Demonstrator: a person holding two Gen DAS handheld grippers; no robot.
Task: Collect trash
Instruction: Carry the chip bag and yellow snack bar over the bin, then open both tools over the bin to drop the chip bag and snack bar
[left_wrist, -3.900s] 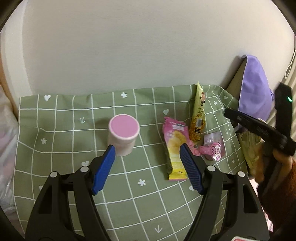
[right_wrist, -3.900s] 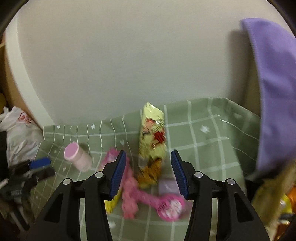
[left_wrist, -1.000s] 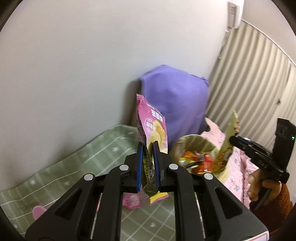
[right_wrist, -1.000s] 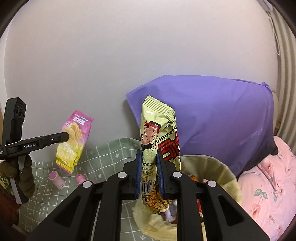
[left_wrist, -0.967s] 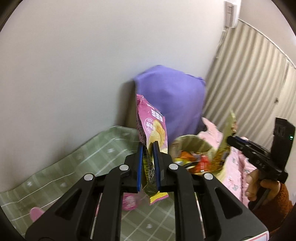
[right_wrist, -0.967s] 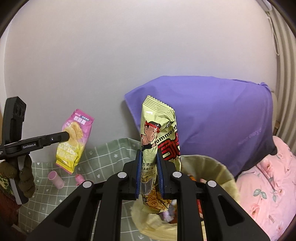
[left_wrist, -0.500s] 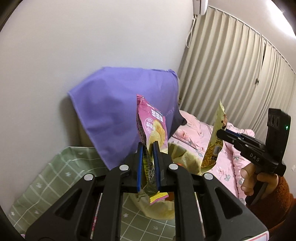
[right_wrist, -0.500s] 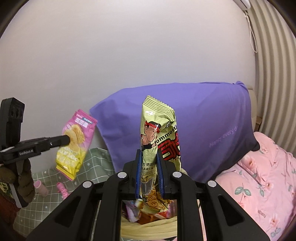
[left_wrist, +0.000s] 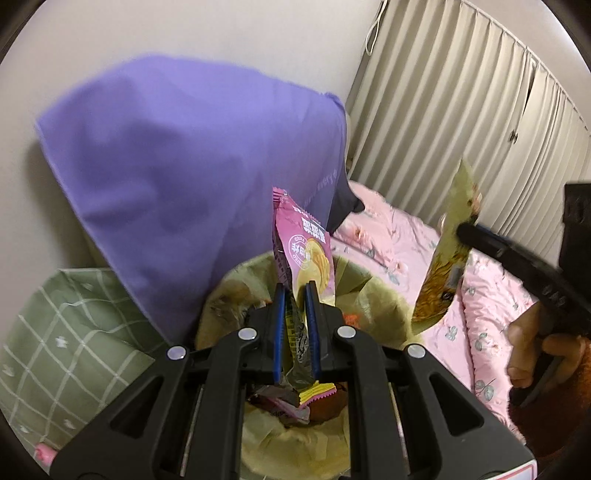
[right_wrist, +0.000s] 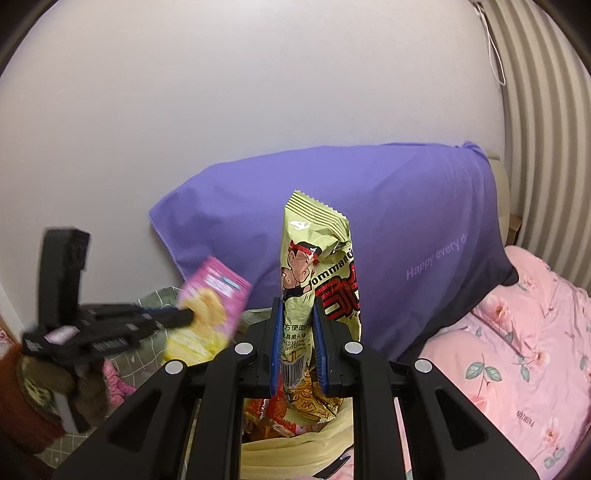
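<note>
The left claw (left_wrist: 295, 325) is clamped on a pink snack packet (left_wrist: 304, 254), its blue pads pressed against the packet's lower part. The packet stands nearly upright, long axis vertical, its crimped top edge pointing up and its yellow-and-pink bottom seam hanging below the pads. It hangs directly over the open mouth of a trash bin (left_wrist: 373, 291) lined with a yellowish-green bag; other wrappers lie inside.

The right claw (right_wrist: 297, 343) is closed on a yellow-green noodle packet (right_wrist: 317, 266) with a cartoon face and red lettering. This packet also stands upright, long axis vertical, serrated top seam up, barcode end gripped between the pads and the brown lower end reaching down into the bin (right_wrist: 295, 450), above orange and red wrappers.

In the left wrist view the noodle packet (left_wrist: 447, 258) appears to the right of the bin, tilted slightly, top leaning right, held by the right claw (left_wrist: 467, 232) with the person's hand (left_wrist: 532, 347) behind it. In the right wrist view the pink packet (right_wrist: 207, 314) shows blurred at the left, tilted, pinched by the left claw (right_wrist: 186, 315).

A purple pillow (right_wrist: 388, 236) leans against the wall behind the bin. A pink floral bedspread (right_wrist: 517, 350) lies to the right, a green checked cloth (left_wrist: 62, 332) to the left, and pleated curtains (left_wrist: 461, 122) hang at the far right.
</note>
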